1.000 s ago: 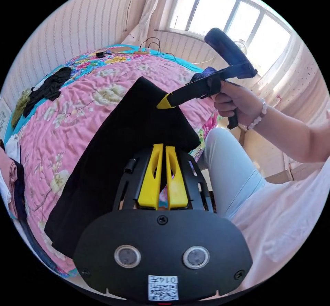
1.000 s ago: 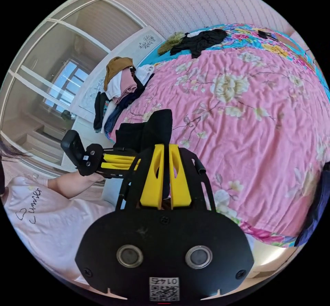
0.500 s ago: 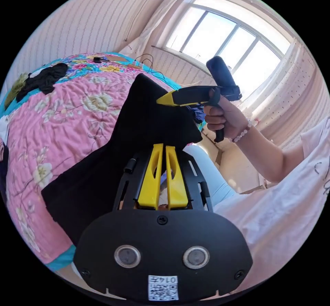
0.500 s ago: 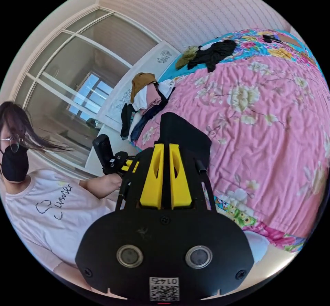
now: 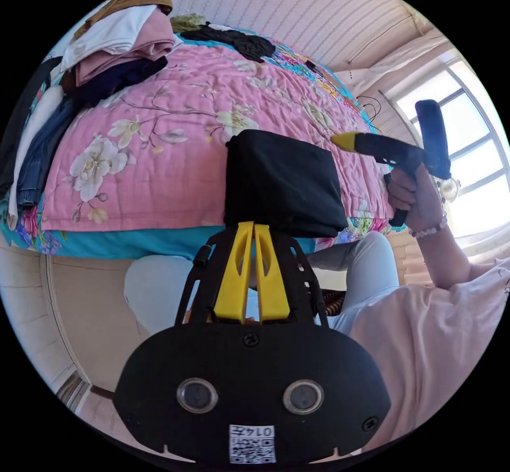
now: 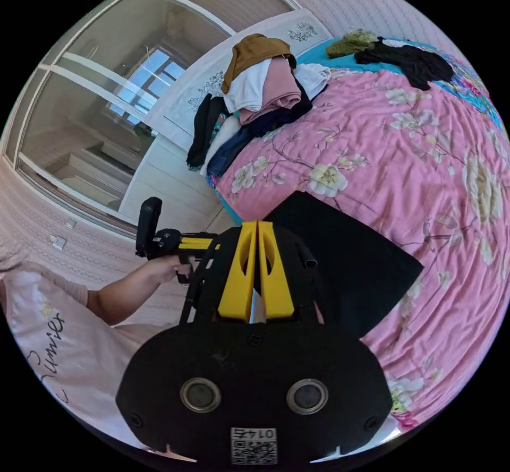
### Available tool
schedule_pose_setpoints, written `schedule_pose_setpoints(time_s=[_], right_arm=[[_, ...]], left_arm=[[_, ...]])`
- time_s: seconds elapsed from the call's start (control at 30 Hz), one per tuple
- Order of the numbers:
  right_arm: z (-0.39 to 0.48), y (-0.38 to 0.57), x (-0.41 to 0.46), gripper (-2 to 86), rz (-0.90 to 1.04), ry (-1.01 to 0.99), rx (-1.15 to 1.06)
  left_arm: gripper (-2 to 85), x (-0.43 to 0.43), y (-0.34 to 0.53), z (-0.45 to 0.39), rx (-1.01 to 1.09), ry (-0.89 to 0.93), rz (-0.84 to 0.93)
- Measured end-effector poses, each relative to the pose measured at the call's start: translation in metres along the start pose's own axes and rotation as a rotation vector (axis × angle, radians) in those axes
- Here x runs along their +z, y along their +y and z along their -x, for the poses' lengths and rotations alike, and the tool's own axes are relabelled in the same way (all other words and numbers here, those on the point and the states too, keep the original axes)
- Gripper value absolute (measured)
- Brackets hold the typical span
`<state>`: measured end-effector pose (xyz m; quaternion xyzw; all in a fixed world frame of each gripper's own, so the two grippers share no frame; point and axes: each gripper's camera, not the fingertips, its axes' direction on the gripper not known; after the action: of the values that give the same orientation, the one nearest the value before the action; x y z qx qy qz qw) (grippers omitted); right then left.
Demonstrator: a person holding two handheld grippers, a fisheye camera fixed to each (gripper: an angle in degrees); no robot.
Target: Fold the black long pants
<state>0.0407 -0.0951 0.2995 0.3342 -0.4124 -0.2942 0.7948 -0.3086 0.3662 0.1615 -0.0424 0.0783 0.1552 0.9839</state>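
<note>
**Task item.** The black long pants [image 5: 281, 180] lie as a compact folded rectangle on the pink floral quilt [image 5: 159, 174]. They are directly ahead of the left tongs [image 5: 253, 226], at the edge of the bed nearest the person. The shape is flat and squared, so I judge the folding to be done or nearly so.

**Left tongs.** The jaws are pressed together, and their tips meet the near edge of the folded pants. I cannot tell whether any cloth is caught between them. The position suggests they are steadying or squaring that edge.

**Right tongs [image 6: 257, 223].** The jaws are pressed together with nothing between them. In the left gripper view they are held level in a hand [image 5: 411, 190], just beside the far right corner of the pants and apart from the cloth. In the right gripper view the pants spread out to the right of the jaws. I judge these tongs to be clear of the work, possibly ready to tidy that corner.

**Holders and contents.** The bed carries everything.
- A stack of folded clothes [image 5: 114, 42] sits on the corner far to the left of the left tongs. It holds brown, white, pink and dark pieces, and more dark items hang over the bed's side.
- A loose black garment [image 5: 239, 42] lies well beyond the pants, with a greenish piece touching it.
</note>
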Motion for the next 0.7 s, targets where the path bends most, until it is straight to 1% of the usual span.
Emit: schedule_pose_setpoints(time_s=[0.07,0.13,0.27,0.3,0.33,0.37,0.4,0.43,0.47,0.57,0.67,0.7], right_arm=[[0.0,0.016,-0.005,-0.3,0.04,0.047,0.007],[0.001,0.038,-0.001,-0.3,0.13,0.101,0.025],[0.01,0.058,0.025,-0.4,0.258,0.158,0.04],[0.015,0.06,0.033,-0.4,0.264,0.19,0.035],[0.018,0.06,0.041,-0.4,0.272,0.224,0.028],[0.018,0.06,0.045,-0.5,0.277,0.237,0.028],[0.018,0.06,0.051,-0.5,0.281,0.246,0.032],[0.016,0.059,0.055,-0.6,0.292,0.226,0.05],[0.015,0.059,0.056,-0.7,0.299,0.214,0.059],[0.019,0.06,0.04,-0.5,0.271,0.163,0.064],[0.026,0.069,-0.003,0.6,0.105,0.199,0.044],[0.022,0.074,-0.023,1.5,0.022,0.225,0.08]], left_arm=[[-1.0,-0.004,-0.001,0.001,-0.004,-0.035,-0.024],[-1.0,-0.012,-0.004,-0.006,0.021,-0.047,-0.09],[-1.0,-0.008,-0.016,-0.03,0.13,0.03,-0.159],[-1.0,0.003,-0.021,-0.037,0.174,-0.004,-0.136],[-1.0,0.019,-0.027,-0.04,0.198,-0.102,-0.094],[-1.0,0.029,-0.029,-0.039,0.203,-0.159,-0.067],[-0.9,0.051,-0.033,-0.033,0.214,-0.2,0.002],[-0.9,0.068,-0.035,-0.024,0.194,-0.189,0.042],[-0.9,0.072,-0.036,-0.021,0.193,-0.177,0.035],[-0.7,0.069,-0.044,-0.01,0.163,-0.082,0.035],[0.8,0.053,-0.049,-0.009,0.16,-0.072,0.002],[3.2,0.049,-0.05,-0.007,0.145,-0.089,-0.026]])
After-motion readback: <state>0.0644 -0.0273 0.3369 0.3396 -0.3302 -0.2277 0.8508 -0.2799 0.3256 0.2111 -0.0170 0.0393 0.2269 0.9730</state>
